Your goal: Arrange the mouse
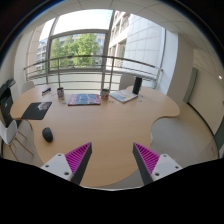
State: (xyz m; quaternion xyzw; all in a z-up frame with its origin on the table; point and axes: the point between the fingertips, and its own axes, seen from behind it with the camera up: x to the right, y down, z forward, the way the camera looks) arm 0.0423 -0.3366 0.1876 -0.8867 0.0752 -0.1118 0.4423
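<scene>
A dark mouse (47, 133) lies on the left part of a large curved wooden table (110, 125), far beyond my left finger. My gripper (112, 162) is held high above the table's near edge. Its fingers (78, 158) stand wide apart with their magenta pads facing each other, and nothing is between them.
A dark mouse mat (37, 110) lies left of the mouse. A keyboard or book (83, 99), cups (60, 93) and a laptop (126, 94) sit along the table's far edge by a railing and window. A white chair (12, 135) stands at the left. Grey floor (190, 140) lies to the right.
</scene>
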